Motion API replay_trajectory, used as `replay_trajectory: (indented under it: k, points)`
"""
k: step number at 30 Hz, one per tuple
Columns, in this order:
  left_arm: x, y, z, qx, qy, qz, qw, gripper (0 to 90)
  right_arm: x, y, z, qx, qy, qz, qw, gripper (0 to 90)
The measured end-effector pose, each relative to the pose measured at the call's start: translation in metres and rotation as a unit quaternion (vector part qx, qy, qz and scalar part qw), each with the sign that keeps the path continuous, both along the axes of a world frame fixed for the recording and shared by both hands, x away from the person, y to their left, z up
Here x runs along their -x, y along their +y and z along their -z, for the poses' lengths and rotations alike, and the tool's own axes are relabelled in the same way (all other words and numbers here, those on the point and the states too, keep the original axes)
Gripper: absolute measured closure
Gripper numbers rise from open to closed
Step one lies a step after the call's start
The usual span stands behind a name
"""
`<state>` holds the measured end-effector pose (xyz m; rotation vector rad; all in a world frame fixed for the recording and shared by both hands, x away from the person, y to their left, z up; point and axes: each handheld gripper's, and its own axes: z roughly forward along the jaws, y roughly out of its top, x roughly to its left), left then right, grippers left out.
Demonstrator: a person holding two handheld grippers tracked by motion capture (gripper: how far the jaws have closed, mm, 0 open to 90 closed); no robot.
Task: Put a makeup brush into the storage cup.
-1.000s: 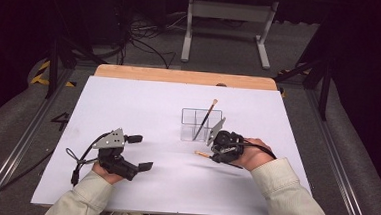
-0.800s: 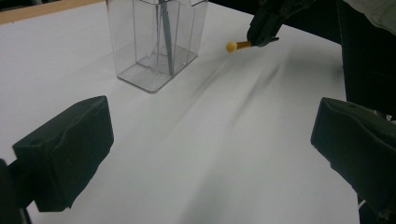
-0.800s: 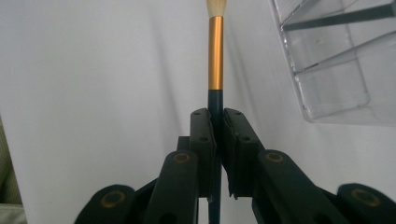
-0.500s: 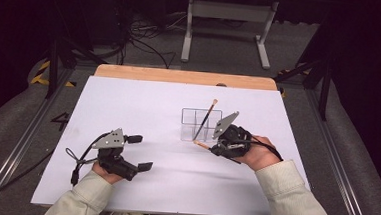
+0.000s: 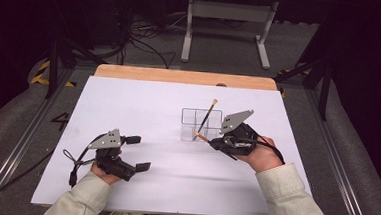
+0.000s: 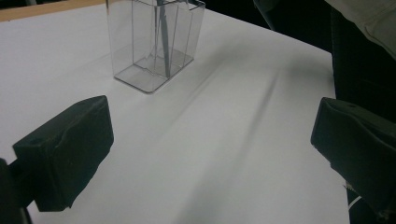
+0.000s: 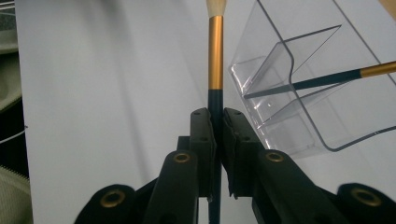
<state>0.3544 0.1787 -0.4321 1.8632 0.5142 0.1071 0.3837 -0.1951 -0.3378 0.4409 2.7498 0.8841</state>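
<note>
A clear divided box [image 5: 190, 123] stands on the white table, with one dark-handled brush [image 5: 207, 114] leaning inside it. My right gripper [image 5: 216, 141] hovers just right of the box, shut on a second brush [image 5: 198, 135] whose gold ferrule and pale tip point toward the box. The right gripper view has the pads [image 7: 203, 126] clamped on this brush's [image 7: 215, 60] dark handle, with the box [image 7: 322, 116] to its right. My left gripper [image 5: 136, 153] rests at the front left, open with nothing between its jaws. In its own view, the left gripper [image 6: 210, 149] faces the box [image 6: 140, 46].
A white sheet [image 5: 143, 104] covers the table, and a wooden edge [image 5: 180, 77] runs along the far side. A metal stand [image 5: 229, 19] and cables [image 5: 142, 39] lie on the floor beyond. Dark rails flank both sides.
My right gripper has risen off the table with the brush and moved slightly toward the box. The left gripper has stayed in place.
</note>
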Motion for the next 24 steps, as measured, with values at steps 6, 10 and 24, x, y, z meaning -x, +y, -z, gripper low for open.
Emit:
replay_trajectory:
  k: [6, 10, 24]
  points:
    - [0.0, 0.002, 0.001, 0.011, 0.004, -0.002, 0.9999, 0.0, 0.004, -0.002, -0.003, -0.031, -0.013, 0.003, 0.9994, 83.2]
    - [0.0, 0.003, 0.002, 0.013, 0.004, -0.004, 0.9999, 0.0, 0.007, -0.006, -0.005, -0.053, -0.022, 0.01, 0.9983, 83.1]
    - [0.0, 0.003, 0.003, 0.013, 0.004, -0.009, 0.9999, 0.0, 0.017, -0.019, -0.008, -0.138, -0.05, 0.031, 0.9887, 83.2]
